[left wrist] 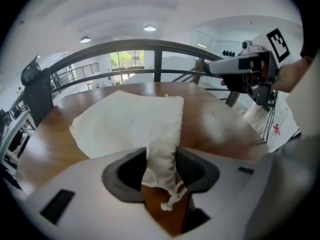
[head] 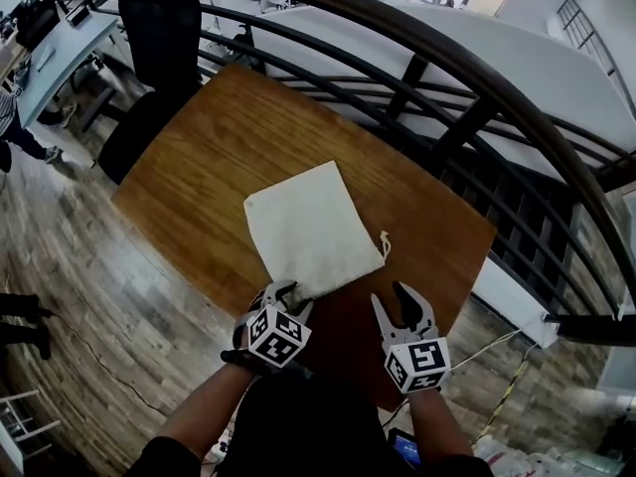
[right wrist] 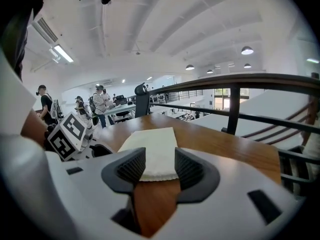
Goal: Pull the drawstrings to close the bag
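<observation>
Left gripper (left wrist: pixel 161 161) clamps the bag's (head: pixel 310 225) near corner (knotted cord (left wrist: pixel 170 198) dangling); right gripper (head: pixel 405 304) hangs half-open, empty. Bag lies flat on the table (head: pixel 214 152). Next, likely: right grabs the other cord (head: pixel 384 243), then pull apart.

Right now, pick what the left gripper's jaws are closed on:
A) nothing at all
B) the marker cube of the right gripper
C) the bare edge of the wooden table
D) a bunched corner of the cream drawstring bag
D: in the left gripper view, the left gripper pinches a bunched corner of the cream drawstring bag, and the knotted drawstring hangs just below its pads.
</observation>
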Available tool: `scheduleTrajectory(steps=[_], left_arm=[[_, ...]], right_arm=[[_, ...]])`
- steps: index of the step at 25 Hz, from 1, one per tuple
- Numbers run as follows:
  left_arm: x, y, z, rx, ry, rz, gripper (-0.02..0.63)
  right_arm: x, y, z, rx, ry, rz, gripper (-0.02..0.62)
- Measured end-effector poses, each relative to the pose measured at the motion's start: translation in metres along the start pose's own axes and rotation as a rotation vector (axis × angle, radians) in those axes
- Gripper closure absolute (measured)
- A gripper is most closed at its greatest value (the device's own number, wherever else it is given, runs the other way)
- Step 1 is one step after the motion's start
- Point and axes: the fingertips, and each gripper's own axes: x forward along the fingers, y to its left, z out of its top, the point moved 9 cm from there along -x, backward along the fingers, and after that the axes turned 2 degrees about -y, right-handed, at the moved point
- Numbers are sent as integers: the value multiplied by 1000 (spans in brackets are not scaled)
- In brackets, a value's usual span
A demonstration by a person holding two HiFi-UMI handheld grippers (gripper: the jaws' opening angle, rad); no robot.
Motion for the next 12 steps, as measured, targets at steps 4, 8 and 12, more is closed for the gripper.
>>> scheduleTrajectory(steps=[4, 8, 12], left_arm=[[-10, 19, -11, -15, -20, -9, 426], [-16, 30, -20, 54, -19, -2, 428], [-18, 46, -23, 149, 9, 8, 425]], right_arm=[[12, 4, -5, -37, 24, 10, 431], [25, 3, -10, -115, 77, 46, 426], [43, -5, -12, -289, 169, 108, 415]])
